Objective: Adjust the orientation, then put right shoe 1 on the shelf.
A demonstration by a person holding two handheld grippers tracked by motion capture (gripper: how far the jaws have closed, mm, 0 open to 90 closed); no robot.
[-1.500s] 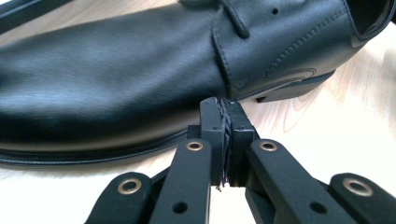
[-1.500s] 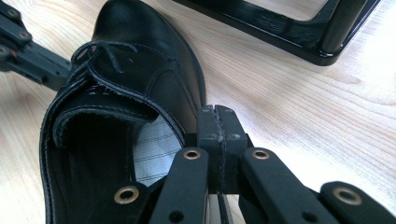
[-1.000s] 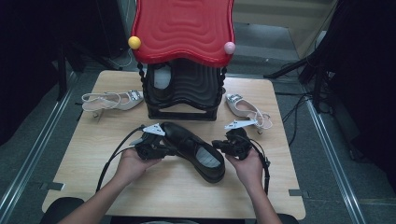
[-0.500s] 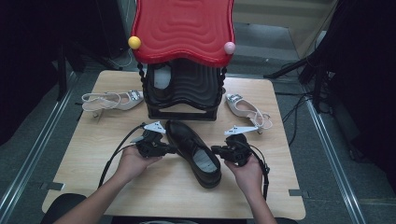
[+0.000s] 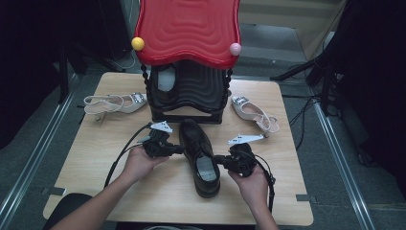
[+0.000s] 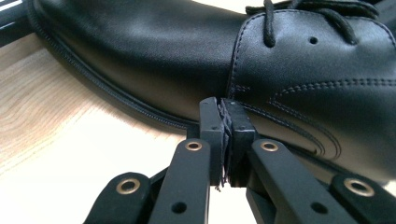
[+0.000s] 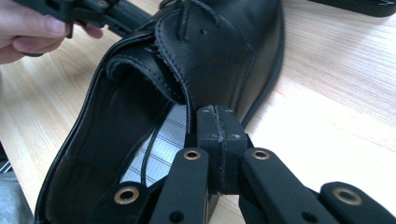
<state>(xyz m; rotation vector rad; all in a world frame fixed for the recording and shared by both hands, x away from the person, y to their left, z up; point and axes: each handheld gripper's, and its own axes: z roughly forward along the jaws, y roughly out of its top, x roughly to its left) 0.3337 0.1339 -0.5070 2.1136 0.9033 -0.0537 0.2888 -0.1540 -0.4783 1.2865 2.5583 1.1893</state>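
Your left gripper (image 5: 178,150) has its jaws pressed together with nothing between them, the tips touching the side of the black leather shoe (image 5: 201,155) just below the lacing. Your right gripper (image 5: 221,159) is likewise pressed together, its tips at the collar on the opposite side, against the upper beside the opening. Set at 9 and 3 o'clock of the shoe, the two look placed to nudge and steer it between them rather than lift it.

The shoe lies flat on the table (image 5: 95,167), near its middle, toe toward 12 o'clock and heel toward you. It is a glossy lace-up with stitched seams, a pale striped insole and loose laces trailing inside. Past its toe stands a black shoe rack (image 5: 187,93) under a red wavy top (image 5: 187,28).
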